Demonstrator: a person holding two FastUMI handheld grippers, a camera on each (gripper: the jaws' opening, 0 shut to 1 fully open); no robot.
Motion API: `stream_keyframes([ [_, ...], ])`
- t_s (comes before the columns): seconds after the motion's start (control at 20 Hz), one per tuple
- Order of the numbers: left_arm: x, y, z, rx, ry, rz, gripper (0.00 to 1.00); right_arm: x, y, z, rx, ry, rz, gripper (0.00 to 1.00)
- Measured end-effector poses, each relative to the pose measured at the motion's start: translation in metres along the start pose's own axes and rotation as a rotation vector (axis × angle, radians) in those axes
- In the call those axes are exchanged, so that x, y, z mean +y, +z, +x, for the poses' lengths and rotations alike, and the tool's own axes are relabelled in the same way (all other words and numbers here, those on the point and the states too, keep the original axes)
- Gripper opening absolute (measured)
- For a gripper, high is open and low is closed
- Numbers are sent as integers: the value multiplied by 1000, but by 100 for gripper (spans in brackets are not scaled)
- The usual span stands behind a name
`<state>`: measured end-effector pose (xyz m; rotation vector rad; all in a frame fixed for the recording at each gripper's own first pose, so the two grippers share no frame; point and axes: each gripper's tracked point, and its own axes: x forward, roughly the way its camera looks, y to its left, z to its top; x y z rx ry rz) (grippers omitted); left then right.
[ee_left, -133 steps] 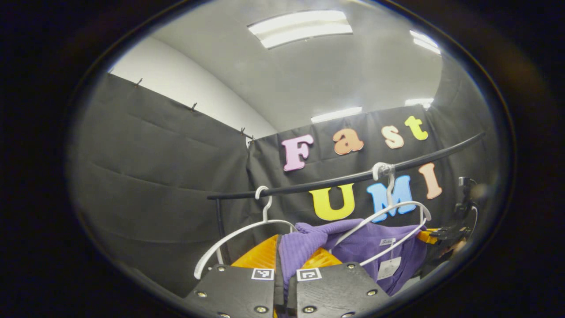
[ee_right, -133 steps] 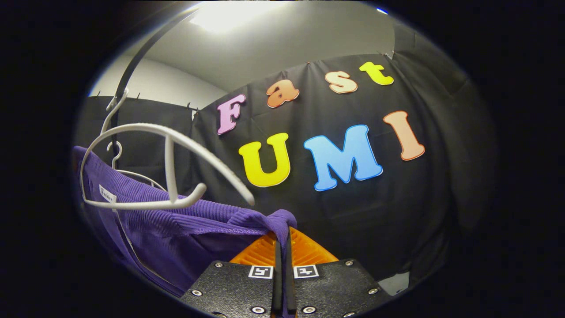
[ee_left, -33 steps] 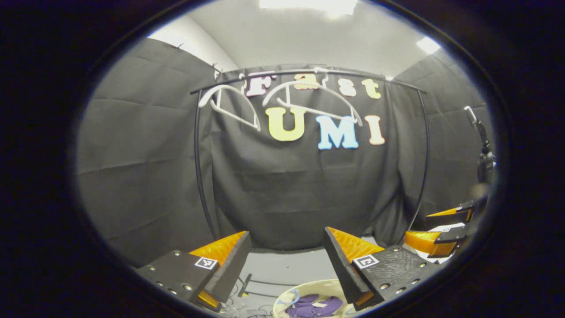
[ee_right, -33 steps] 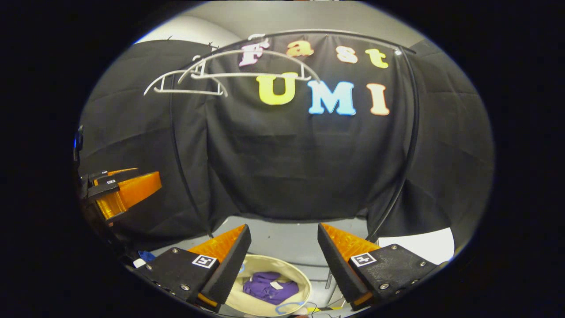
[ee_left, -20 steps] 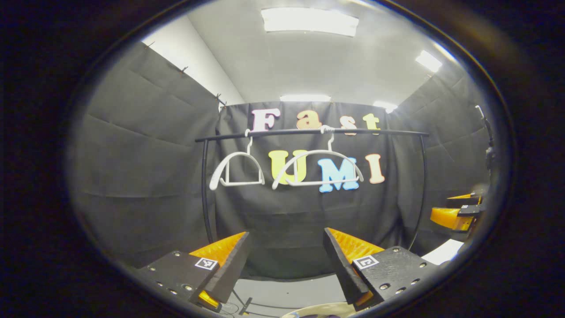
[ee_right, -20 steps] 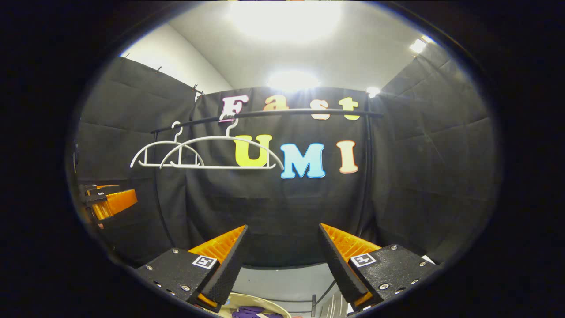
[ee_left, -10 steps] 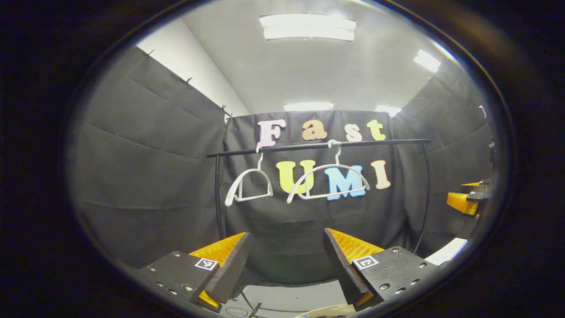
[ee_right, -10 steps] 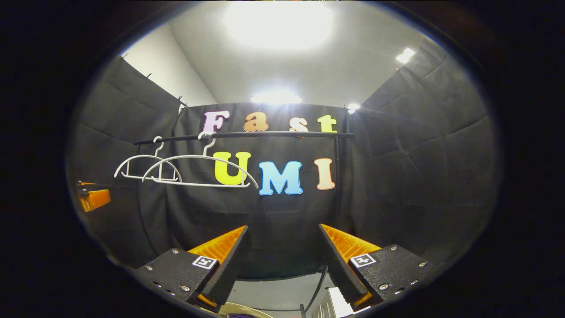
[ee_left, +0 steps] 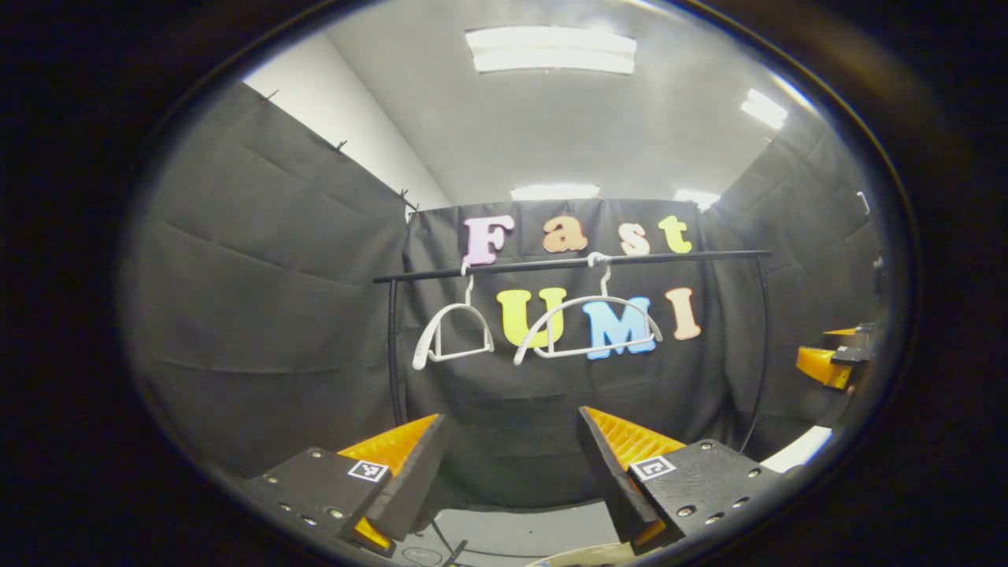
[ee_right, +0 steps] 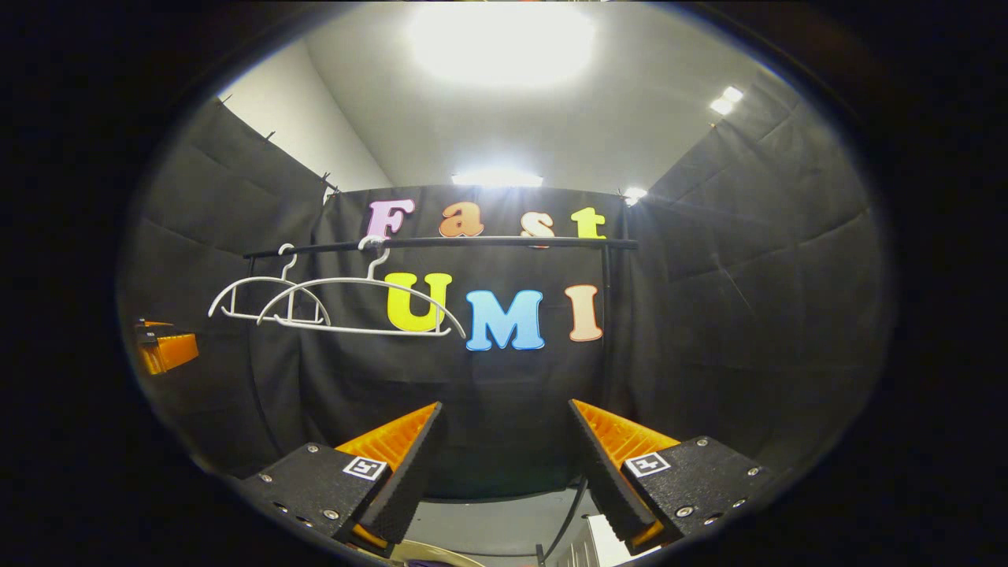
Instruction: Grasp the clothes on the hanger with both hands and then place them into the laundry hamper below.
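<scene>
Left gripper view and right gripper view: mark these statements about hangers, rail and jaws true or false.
1. Two white hangers hang on the black rail. True.
2. A purple garment hangs on one hanger. False: both hangers are bare.
3. The left gripper has its jaws apart. True.
4. The right gripper is clamped on cloth. False: its jaws are apart with nothing between.
5. The hangers lie on the floor. False: they hook over the rail.

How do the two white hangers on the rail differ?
In the left gripper view, the left hanger looks narrow, turned nearly edge-on; the right hanger looks wide, facing the camera. The left hanger hangs near the rail's end, the right nearer its middle. Both are white and bare.
</scene>
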<state>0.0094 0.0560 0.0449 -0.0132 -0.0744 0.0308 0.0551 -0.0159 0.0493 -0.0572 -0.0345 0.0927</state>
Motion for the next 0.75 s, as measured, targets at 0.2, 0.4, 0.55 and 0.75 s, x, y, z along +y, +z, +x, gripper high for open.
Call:
stream_keyframes([
  [0.2,0,-1,1,-2,3,-8,100,2,-1,2,3,1,-2,94],
  [0.4,4,-2,0,-4,2,-11,95,4,-2,-4,10,4,-8,94],
  [0.55,7,3,-2,-13,3,-7,100,5,0,-4,9,4,-13,94],
  [0.75,8,8,2,-23,0,-4,100,8,4,-1,-5,2,-10,94],
])
